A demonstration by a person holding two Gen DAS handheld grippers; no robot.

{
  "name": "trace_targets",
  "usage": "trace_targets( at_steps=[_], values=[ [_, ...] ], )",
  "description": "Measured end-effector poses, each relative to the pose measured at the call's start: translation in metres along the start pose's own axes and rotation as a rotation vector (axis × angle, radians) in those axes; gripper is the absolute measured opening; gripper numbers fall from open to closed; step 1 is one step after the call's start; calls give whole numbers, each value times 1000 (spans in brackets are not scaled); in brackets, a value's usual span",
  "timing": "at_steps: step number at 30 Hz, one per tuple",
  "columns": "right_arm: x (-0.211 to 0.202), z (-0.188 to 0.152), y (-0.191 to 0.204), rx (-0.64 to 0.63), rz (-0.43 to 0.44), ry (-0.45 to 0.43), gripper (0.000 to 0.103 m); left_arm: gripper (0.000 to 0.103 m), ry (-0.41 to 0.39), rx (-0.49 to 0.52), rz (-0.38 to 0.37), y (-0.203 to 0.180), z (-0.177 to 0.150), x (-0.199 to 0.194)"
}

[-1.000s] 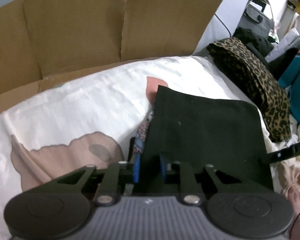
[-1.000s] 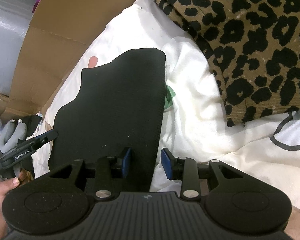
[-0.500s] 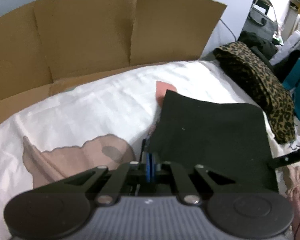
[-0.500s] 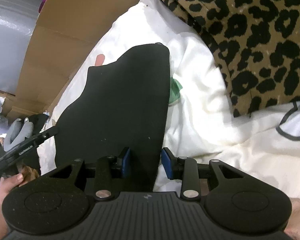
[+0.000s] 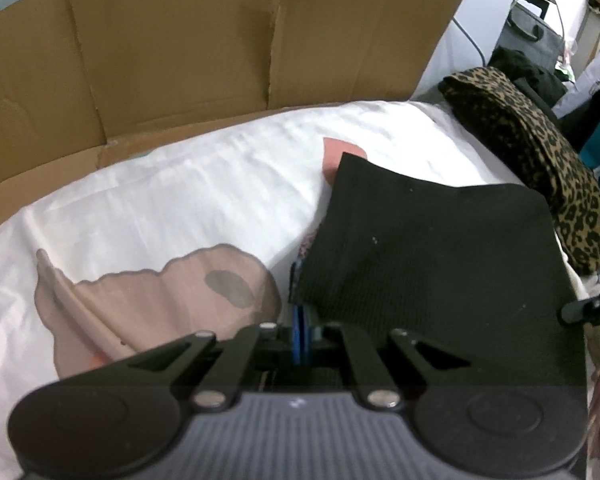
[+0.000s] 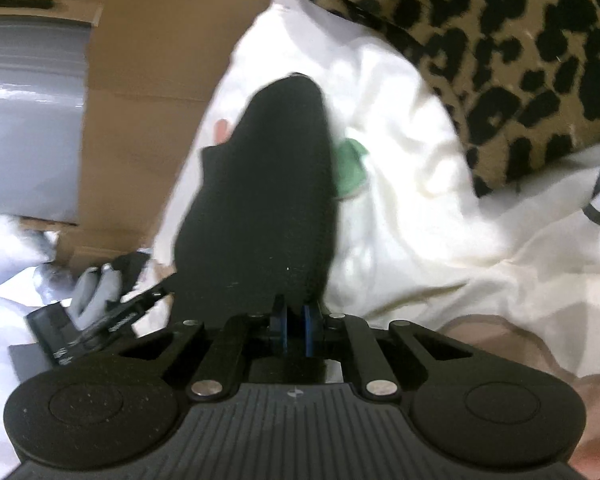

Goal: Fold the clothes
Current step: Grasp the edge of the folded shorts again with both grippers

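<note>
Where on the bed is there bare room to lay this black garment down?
Free: white sheet between cardboard and black garment. Crowded: the leopard-print fabric side, with piled clothes beyond.

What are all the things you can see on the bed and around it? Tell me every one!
black cloth: one, black, flat on the bed sheet, near edge at both claws
bed sheet: one, white with pink-brown and green prints, under the cloth
leopard fabric: one, tan with black spots, on the bed to the right of the black cloth
cardboard: one big opened sheet, brown, standing behind the bed
dark bags and clothes: a pile, too blurred to count, past the leopard fabric
left claw: one, black with blue pads, shut on the black cloth's corner
right claw: one, black with blue pads, pinching the black cloth's edge
</note>
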State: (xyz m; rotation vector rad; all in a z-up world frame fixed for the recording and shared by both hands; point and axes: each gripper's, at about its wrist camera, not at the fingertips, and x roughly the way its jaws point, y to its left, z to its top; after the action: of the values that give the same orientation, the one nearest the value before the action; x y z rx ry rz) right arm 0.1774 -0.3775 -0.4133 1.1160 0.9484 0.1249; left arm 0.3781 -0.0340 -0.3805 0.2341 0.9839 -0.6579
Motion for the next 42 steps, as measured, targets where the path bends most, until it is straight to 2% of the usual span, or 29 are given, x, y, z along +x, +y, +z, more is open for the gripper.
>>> trace_targets(
  at_steps=[4,5,6,8,11,12,13,14,15,17,21,27,30,34,36,39,42],
  values=[
    [5,0,4,8,-5,10,10,3,2,-5,-3,1,0,1],
    [9,0,3,13,-19,15,17,3,2,-6,-2,1,0,1],
    [13,0,3,14,-15,20,31,3,3,-7,-1,1,0,1],
    [19,-1,3,10,-1,30,39,3,2,-6,2,0,0,1],
    [28,-1,4,8,17,38,38,3,1,-1,7,-1,-1,0],
    [30,0,4,11,28,35,34,3,1,-1,8,-1,-1,0],
    [31,0,5,7,30,31,28,3,2,-1,8,-1,-1,1],
    [30,0,6,2,26,30,8,3,2,0,8,-1,0,0],
    [30,1,6,3,28,30,7,3,3,0,9,-1,0,0],
    [25,0,6,17,42,21,7,3,3,-3,9,-1,0,0],
    [17,0,4,126,107,-13,8,4,4,-7,12,-1,-1,0],
    [30,2,4,135,51,-3,12,4,5,-1,21,-1,-1,1],
    [33,5,4,128,51,-7,12,4,10,-3,34,2,-3,3],
    [35,6,4,107,39,-3,11,4,48,-37,64,13,-6,4],
    [35,6,5,103,38,-3,8,6,58,-67,66,21,-9,2],
    [36,6,5,98,36,-4,7,12,25,-90,73,32,-6,-9],
    [34,7,4,93,35,0,7,27,-23,-124,81,40,5,-21]
  ],
)
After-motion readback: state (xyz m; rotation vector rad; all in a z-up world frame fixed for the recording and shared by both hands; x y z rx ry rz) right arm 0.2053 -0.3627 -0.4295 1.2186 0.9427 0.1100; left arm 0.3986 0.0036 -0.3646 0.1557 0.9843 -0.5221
